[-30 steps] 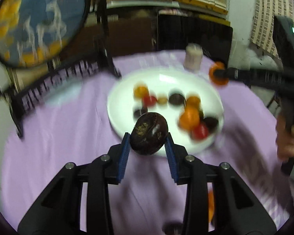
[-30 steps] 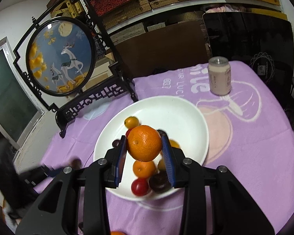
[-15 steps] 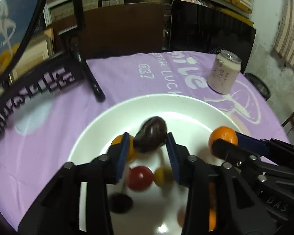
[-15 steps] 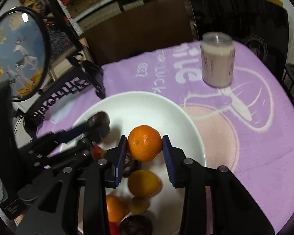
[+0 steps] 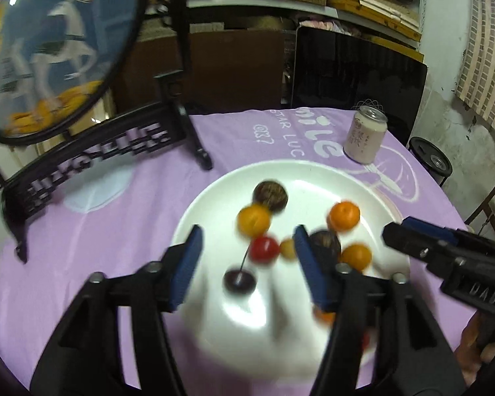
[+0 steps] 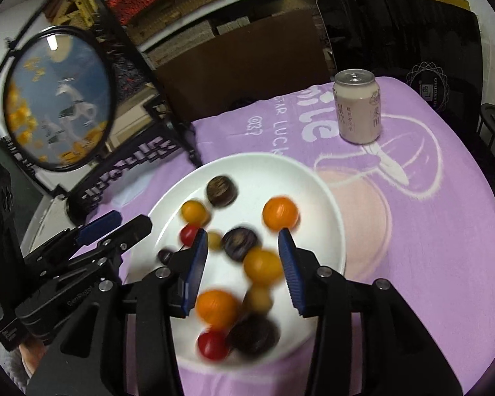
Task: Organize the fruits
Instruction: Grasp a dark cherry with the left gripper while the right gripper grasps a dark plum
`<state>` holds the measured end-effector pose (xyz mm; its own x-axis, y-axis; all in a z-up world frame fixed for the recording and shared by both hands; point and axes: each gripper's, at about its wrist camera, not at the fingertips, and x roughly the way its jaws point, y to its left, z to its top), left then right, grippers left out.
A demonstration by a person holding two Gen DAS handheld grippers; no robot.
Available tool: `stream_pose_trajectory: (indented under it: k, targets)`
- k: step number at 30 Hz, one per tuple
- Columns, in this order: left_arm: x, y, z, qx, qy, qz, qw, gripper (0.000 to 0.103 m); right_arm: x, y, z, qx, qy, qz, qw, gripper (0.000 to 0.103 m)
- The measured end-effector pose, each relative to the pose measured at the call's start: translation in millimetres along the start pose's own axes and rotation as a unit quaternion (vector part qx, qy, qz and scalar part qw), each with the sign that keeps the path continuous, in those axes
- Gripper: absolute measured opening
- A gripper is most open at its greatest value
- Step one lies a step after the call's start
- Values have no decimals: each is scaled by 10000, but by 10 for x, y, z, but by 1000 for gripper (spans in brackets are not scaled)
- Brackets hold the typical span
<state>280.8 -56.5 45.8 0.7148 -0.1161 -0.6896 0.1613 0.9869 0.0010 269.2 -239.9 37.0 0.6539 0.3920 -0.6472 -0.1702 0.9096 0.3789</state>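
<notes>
A white plate (image 5: 214,191) (image 6: 316,184) on the purple cloth holds several small fruits. A dark passion fruit (image 5: 270,195) (image 6: 221,190) lies at its far side and an orange (image 5: 344,215) (image 6: 280,213) lies to the right of it. Red cherry tomatoes (image 5: 264,248) (image 6: 212,344), yellow fruits and other dark fruits lie nearer, blurred. My left gripper (image 5: 247,264) is open and empty above the plate's near side. My right gripper (image 6: 244,257) is open and empty above the plate; it also shows at the right in the left wrist view (image 5: 412,234).
A pale drink can (image 5: 364,138) (image 6: 357,105) stands behind the plate at the right. A round painted screen on a black stand (image 5: 92,151) (image 6: 59,99) stands at the back left. A dark chair back (image 5: 356,72) is behind the table.
Both grippers have opened and pulled back. The passion fruit has dropped from the left gripper and the orange from the right gripper; both now lie on the plate.
</notes>
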Motion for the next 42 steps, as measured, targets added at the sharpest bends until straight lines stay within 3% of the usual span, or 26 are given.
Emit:
stream_pose_trajectory:
  k: [3,5,10,13,16,20,27,37,39,42]
  targets:
    - [-315,27,-320,144,-140,151,9997,68,-216,75,-282,-23,-26,177,9998,48]
    - [-505,27,-589,276,-176,229,9992,68,-355,119,-484,-76,-32,253,9996,60]
    - [-976,45,-1305,574,-409,321,9970,80,-739,170,-1112,-375,-213,347,9985,60]
    - [-1189,121,-1678,624,-509,152,9966,81,-830,111,-1413,-383,-128,397,9984,60]
    - [-1278,179,-1899,610,-345,-130,9975,81,-848,41,-1596,-182,24,446,9988,60]
    - [-1292,115,-2055,881,-290,-251,9954,81,-906,45,-1748,-157,132,603,9980,60]
    - [-1188,-35,-2118,1196,-158,-216,9925,81,-853,433,-2114,-1240,585,545,9891,60]
    - [-1035,-155,-2079,1337,113,-253,9906,80,-656,772,-2309,-2313,513,-237,9712,60]
    - [-1012,-164,-2074,1330,172,-338,9904,73,-619,805,-2315,-2379,551,-243,9694,59]
    - [-940,-144,-2064,1243,379,-651,9894,43,-574,814,-2302,-2380,624,-214,9690,43]
